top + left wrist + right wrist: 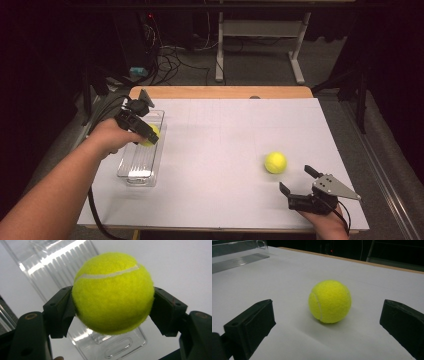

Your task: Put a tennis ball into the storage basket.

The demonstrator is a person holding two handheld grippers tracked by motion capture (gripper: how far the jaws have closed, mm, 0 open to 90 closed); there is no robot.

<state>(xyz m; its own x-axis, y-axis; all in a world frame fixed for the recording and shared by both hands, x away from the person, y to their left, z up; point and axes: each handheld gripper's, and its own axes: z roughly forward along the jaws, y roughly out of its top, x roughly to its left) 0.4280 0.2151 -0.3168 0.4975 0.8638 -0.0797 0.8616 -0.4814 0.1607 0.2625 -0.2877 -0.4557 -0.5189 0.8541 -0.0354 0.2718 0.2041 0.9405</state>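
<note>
Two tennis balls, two grippers, one white table [225, 130].

High view: left gripper [145, 132] over a clear plastic tray [131, 170] at the table's left edge, pinching a held ball [151, 135], probably for lowering into the tray. Ball mostly hidden behind the black jaws. Loose ball [275, 162] on bare table at right, just ahead of the right gripper [299, 181], whose jaws stand spread and apart from it, seemingly lined up for a grasp. Both forearms cut off at the bottom edge.

Left gripper view: yellow held ball [113, 293] squeezed between both pads at its sides, above the ribbed tray [57, 262]. Tray's far end cut off by the frame; tray contents hard to judge through glare.

Right gripper view: loose ball [329, 301] resting on the table, centred between wide-open pads [252, 322], touching neither. Tray corner [239, 255] at upper left, blurred.
</note>
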